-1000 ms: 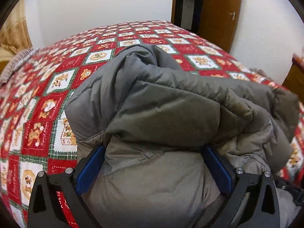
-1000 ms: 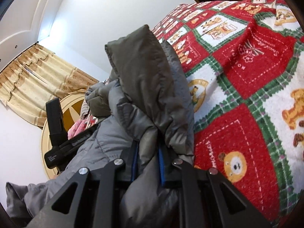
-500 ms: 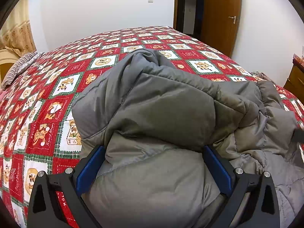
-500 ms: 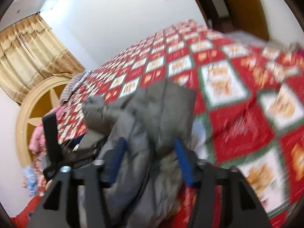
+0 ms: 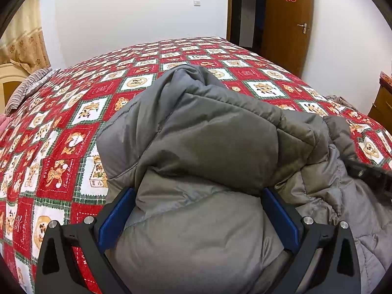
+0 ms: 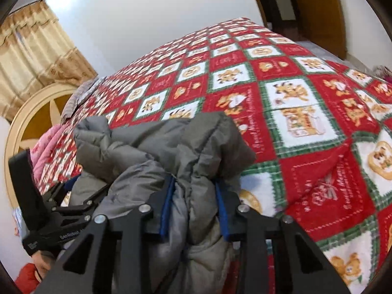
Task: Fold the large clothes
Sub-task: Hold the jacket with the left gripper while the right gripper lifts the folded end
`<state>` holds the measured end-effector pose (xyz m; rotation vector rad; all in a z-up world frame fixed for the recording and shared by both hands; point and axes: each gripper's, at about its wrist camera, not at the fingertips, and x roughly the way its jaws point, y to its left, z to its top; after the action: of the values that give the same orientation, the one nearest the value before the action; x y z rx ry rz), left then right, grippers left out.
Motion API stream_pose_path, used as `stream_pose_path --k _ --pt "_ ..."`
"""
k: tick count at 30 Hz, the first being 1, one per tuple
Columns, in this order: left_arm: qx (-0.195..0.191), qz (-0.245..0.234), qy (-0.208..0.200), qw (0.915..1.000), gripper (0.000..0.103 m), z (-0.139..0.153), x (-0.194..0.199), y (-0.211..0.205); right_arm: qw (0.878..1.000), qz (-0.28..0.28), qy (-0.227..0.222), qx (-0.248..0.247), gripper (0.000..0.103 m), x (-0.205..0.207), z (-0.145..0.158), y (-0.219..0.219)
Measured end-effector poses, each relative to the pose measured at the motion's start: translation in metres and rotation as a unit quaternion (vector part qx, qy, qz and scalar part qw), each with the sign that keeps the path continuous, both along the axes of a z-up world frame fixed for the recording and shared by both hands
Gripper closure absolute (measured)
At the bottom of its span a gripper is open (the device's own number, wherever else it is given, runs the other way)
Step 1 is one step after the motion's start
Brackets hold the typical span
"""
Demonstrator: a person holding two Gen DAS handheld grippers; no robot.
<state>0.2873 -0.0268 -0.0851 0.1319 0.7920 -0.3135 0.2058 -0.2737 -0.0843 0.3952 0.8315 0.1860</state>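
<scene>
A grey puffer jacket (image 5: 208,152) lies bunched on the bed with the red patchwork quilt (image 5: 73,112). My left gripper (image 5: 198,196) has its blue-padded jaws wide apart, with a thick fold of the jacket bulging between them. In the right wrist view the same jacket (image 6: 176,147) is pinched between the narrow jaws of my right gripper (image 6: 194,183), which is shut on a gathered fold. The left gripper's black body (image 6: 56,220) shows at the lower left of that view. The right gripper's black edge (image 5: 370,174) shows at the right of the left wrist view.
The quilt (image 6: 294,98) stretches far beyond the jacket. A striped pillow (image 5: 27,88) and a wooden headboard (image 6: 31,117) are at the left. A brown door (image 5: 286,19) is on the far wall, a wooden cabinet (image 5: 382,103) at the right.
The right gripper swung round, opened wider for a moment, then closed in again on a fold of the jacket. The left gripper stayed put around its thick fold.
</scene>
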Motion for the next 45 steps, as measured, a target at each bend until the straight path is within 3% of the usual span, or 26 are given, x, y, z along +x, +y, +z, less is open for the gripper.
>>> stream_pose_path --k 4,19,22,23,25,28,32,35,37,39,43,45 --pt "0.005 0.010 0.001 0.9999 0.001 -0.001 0.002 0.000 1.000 0.008 0.005 0.013 0.067 0.010 -0.017 0.003" --pt "0.008 0.010 0.004 0.9999 0.001 -0.002 0.003 -0.002 1.000 0.004 -0.010 0.017 0.067 0.006 -0.021 0.003" --pt "-0.013 -0.004 0.022 0.9997 0.001 0.000 0.006 0.004 1.000 0.002 0.001 0.004 0.058 -0.003 -0.010 -0.002" --pt "-0.021 -0.010 0.033 0.9992 0.001 0.001 0.007 0.008 1.000 -0.003 0.011 0.005 0.050 -0.011 -0.002 -0.007" --pt "-0.038 -0.026 0.054 0.9975 0.001 0.010 0.004 0.021 0.999 -0.013 0.002 0.029 0.050 -0.037 0.019 -0.022" --pt "-0.080 -0.025 0.039 0.9957 0.001 0.034 -0.019 0.054 0.999 -0.014 -0.030 0.021 0.050 -0.083 0.053 -0.031" --pt "-0.115 -0.008 0.032 0.9929 0.001 0.047 -0.057 0.099 0.996 0.033 -0.073 0.048 0.050 -0.143 0.093 -0.014" --pt "-0.132 0.002 0.034 0.9907 0.001 0.046 -0.080 0.112 0.990 0.072 -0.105 0.059 0.050 -0.178 0.104 0.014" --pt "-0.147 -0.001 0.035 0.9886 0.001 0.045 -0.091 0.110 0.990 0.078 -0.101 0.060 0.050 -0.188 0.093 0.027" --pt "-0.151 -0.014 0.037 0.9878 0.001 0.043 -0.099 0.098 0.993 0.079 -0.064 0.067 0.053 -0.188 0.064 0.038" --pt "-0.098 -0.035 0.027 0.9942 0.001 0.032 -0.104 0.064 0.996 0.043 0.007 0.082 0.057 -0.182 -0.002 0.043" --pt "-0.108 -0.044 0.041 0.9923 0.001 0.025 -0.102 0.058 0.993 0.019 0.020 0.111 0.060 -0.181 -0.032 0.038"
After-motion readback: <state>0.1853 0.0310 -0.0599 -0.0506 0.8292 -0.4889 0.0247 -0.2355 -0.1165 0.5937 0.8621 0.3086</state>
